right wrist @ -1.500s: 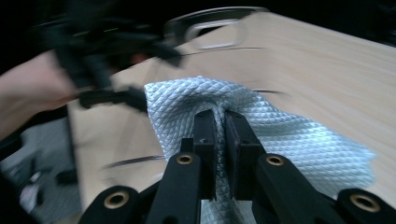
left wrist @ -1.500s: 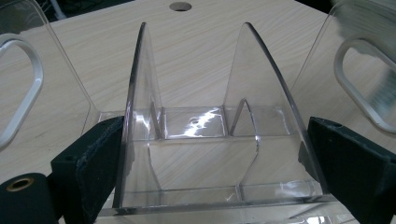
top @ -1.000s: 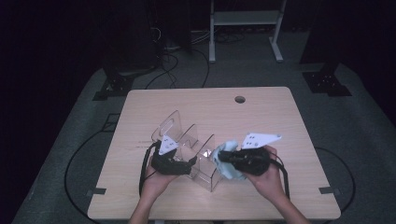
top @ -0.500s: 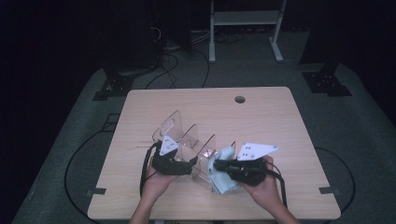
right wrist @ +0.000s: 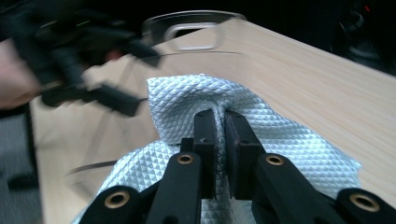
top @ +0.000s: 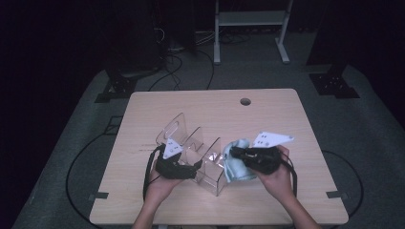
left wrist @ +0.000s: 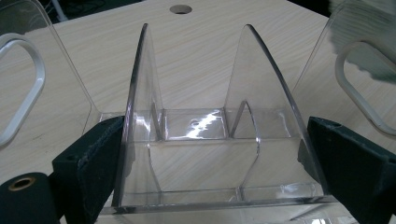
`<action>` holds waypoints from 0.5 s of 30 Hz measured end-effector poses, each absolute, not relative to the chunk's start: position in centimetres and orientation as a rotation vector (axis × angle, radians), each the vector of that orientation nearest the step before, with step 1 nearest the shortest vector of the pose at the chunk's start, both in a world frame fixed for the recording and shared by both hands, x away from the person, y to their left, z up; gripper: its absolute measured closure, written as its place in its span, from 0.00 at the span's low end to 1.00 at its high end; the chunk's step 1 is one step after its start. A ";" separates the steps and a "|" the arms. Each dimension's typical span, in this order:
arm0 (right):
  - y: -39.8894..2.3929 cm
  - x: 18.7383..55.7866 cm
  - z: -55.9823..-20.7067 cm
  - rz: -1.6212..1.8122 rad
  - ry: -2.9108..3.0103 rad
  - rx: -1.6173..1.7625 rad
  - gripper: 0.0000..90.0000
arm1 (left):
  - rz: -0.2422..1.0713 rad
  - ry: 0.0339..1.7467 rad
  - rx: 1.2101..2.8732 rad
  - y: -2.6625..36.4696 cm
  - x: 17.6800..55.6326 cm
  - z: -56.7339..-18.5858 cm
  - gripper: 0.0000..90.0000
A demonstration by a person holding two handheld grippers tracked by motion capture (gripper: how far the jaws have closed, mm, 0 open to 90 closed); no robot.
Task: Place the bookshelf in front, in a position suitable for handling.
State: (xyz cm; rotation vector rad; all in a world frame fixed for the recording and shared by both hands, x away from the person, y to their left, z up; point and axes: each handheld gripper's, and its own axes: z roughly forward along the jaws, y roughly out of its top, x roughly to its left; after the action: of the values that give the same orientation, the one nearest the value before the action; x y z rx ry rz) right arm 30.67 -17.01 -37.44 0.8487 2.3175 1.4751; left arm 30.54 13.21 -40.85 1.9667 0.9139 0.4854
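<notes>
The clear acrylic organizer (top: 198,155) sits near the middle of the table (top: 267,114). The left gripper (top: 184,167) has its jaws spread wide around the near end, a pad pressed against each outer wall, so it looks clamped there to steady the piece. The right gripper (top: 239,153) comes in from three o'clock with its jaws nearly shut on a bunched fold of the pale blue cloth (top: 237,164); the rest of the cloth hangs loose beneath it, touching the organizer's right-hand panel.

What worries me is that thin pinch. If the cloth drags on a panel edge, I'd guess it could slide out from between the jaws. A firm wipe toward nine o'clock could also tip or skid the light organizer, since the left jaws hold smooth, slanted walls. The loose cloth might snag on the handle cut-out (right wrist: 194,30) too.

In the right gripper view the cloth (right wrist: 187,100) bulges up at twelve o'clock, just past the jaw tips.
</notes>
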 end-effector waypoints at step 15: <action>-20.0 34.3 -39.1 1.503 2.247 1.068 0.93 | 0.482 0.915 1.968 13.2 30.5 -40.9 0.09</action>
State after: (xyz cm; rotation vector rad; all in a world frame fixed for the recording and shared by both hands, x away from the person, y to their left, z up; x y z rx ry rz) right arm 34.26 -19.96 -39.13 1.0685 2.2471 1.5027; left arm 30.53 13.15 -40.86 1.9676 0.9149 0.4823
